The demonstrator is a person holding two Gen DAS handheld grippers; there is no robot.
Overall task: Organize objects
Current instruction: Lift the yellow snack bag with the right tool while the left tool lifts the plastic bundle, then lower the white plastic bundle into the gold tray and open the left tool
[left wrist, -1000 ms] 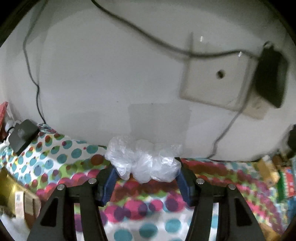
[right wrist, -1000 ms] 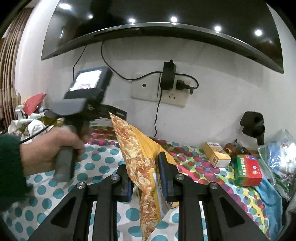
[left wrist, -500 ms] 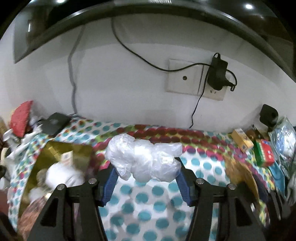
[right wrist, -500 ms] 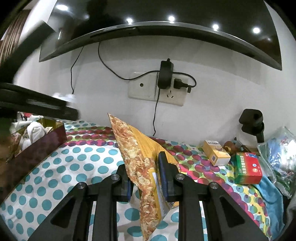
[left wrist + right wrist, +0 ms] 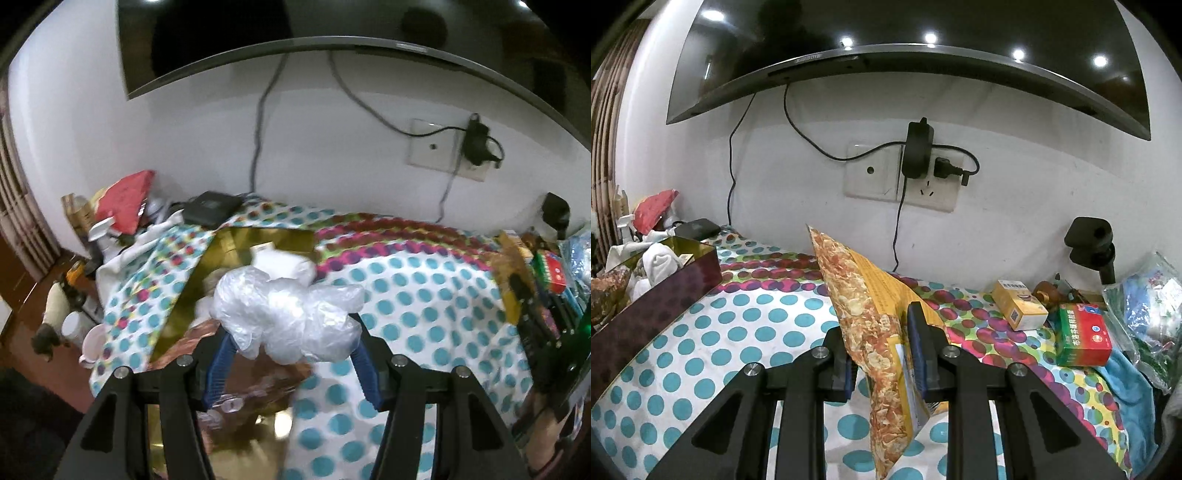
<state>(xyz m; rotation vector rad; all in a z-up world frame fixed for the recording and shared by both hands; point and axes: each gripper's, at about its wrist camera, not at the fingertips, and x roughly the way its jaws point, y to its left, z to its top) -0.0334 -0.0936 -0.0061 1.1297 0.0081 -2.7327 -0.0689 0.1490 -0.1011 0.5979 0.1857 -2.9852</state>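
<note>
1. Plastic wad (image 5: pixel 288 317), crumpled and clear, sits dead centre of the left wrist view, pinched between the blue pads (image 5: pixel 221 354) of the left gripper (image 5: pixel 291 354); the jaws stand fairly wide, closed only as far as the wad lets them.
2. Below and behind that wad lies the gold-lined box (image 5: pixel 258 240), left of centre, with white bundles inside; the wad hangs above the box's near end, not touching it as far as the view tells.
3. Left gripper points forward and down over the dotted cloth (image 5: pixel 424 295), toward the wall.
4. Over to the right wrist view: the snack bag (image 5: pixel 871 317) stands on edge, tip up and leaning to upper left, running from mid-frame down to the bottom edge.
5. Right gripper (image 5: pixel 882 354) is clamped on the bag's lower half, jaws narrow, one pad on each face.
6. That gripper sits level and low over the cloth (image 5: pixel 738 325), facing the wall socket (image 5: pixel 897 173).
7. Box (image 5: pixel 665 291) shows at the left edge here, well apart from the bag; a yellow carton (image 5: pixel 1015 306) and a red-green carton (image 5: pixel 1082 336) rest at the right.
8. In the left view's far right, a hand (image 5: pixel 546 443) is partly visible, blurred.
</note>
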